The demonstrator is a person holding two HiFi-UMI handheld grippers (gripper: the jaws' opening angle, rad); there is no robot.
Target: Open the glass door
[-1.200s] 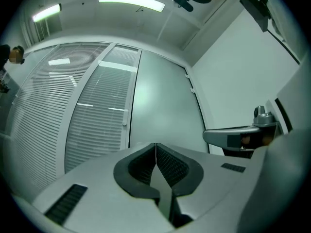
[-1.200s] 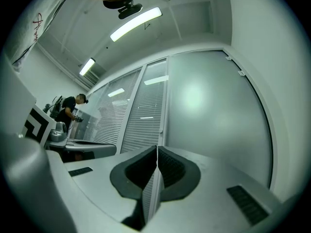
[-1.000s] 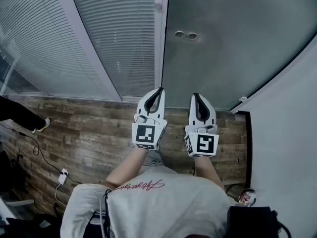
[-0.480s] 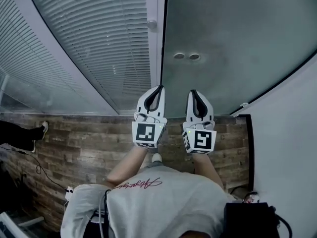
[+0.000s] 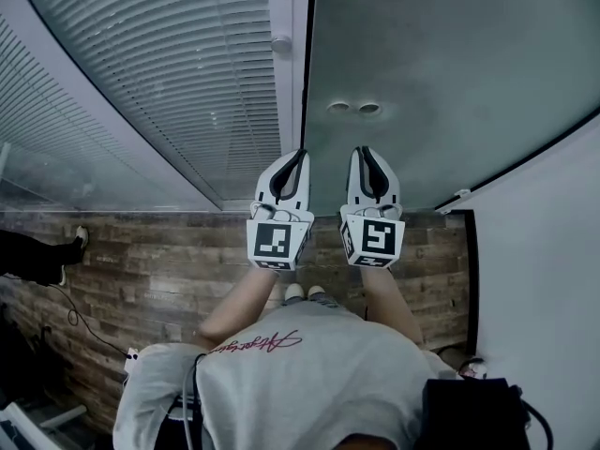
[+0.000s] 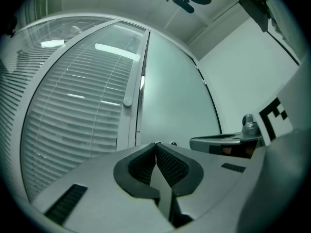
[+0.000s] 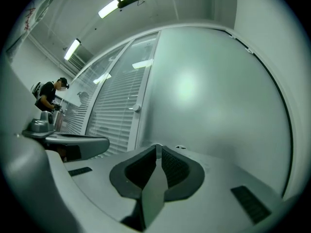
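Observation:
The frosted glass door (image 5: 450,64) fills the upper right of the head view, with two small round fittings (image 5: 354,108) low on its pane. Both grippers point level at it, side by side and empty. My left gripper (image 5: 302,155) is shut, its tips just short of the door's left edge. My right gripper (image 5: 360,150) is shut too, right below the fittings. In the left gripper view the closed jaws (image 6: 156,144) face the door (image 6: 175,101). The right gripper view has its closed jaws (image 7: 156,147) before the pane (image 7: 209,96). Whether either touches the glass I cannot tell.
A glass panel with blinds (image 5: 169,73) stands left of the door, and a round knob (image 5: 280,45) sits on the white frame between them. A white wall (image 5: 544,251) closes the right side. Another person (image 7: 48,96) stands far left on the wooden floor (image 5: 141,251).
Both grippers have moved forward toward the door together, and the door and blinds now look nearer. Both stayed shut throughout.

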